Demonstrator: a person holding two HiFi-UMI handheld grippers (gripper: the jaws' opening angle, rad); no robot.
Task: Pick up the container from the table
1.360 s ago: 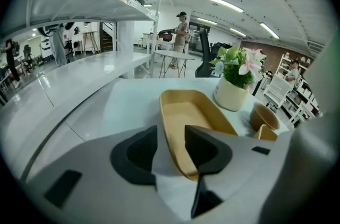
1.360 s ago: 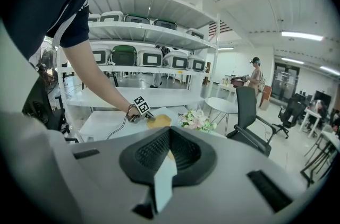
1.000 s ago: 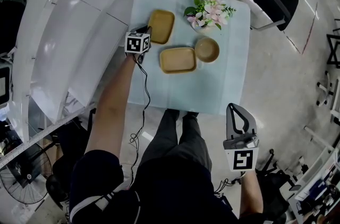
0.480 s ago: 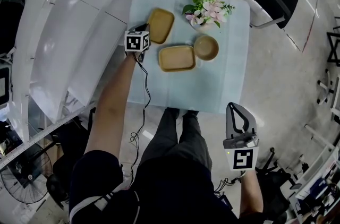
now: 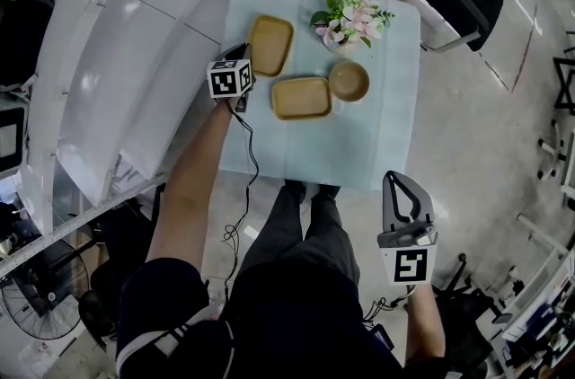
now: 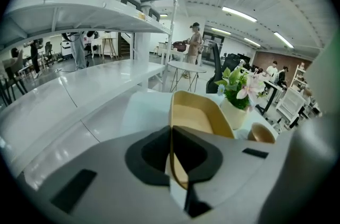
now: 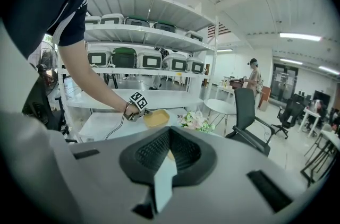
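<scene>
The left gripper point(image 5: 244, 56) is clamped on the thin rim of the tan, round-cornered rectangular container point(image 5: 271, 45), which juts ahead of its jaws; to its right lie a matching smooth tray point(image 5: 302, 98) and a round bowl point(image 5: 349, 82); the right gripper point(image 5: 401, 187), jaws together and empty, hangs off the pale table point(image 5: 359, 148).

Your table point(image 5: 377, 144) is a pale blue square with rounded corners, and a flower pot point(image 5: 350, 20) with pink blooms stands at its far right part. Just on your side of the flower pot sits a round tan bowl point(image 5: 349, 82). A rectangular tan tray point(image 5: 302, 98) lies to the left of the flower pot and nearer to you, right beside the bowl. Further left of the flower pot, a like container point(image 5: 270, 45) shows by the table's left edge; whether it rests on the top cannot be told.
</scene>
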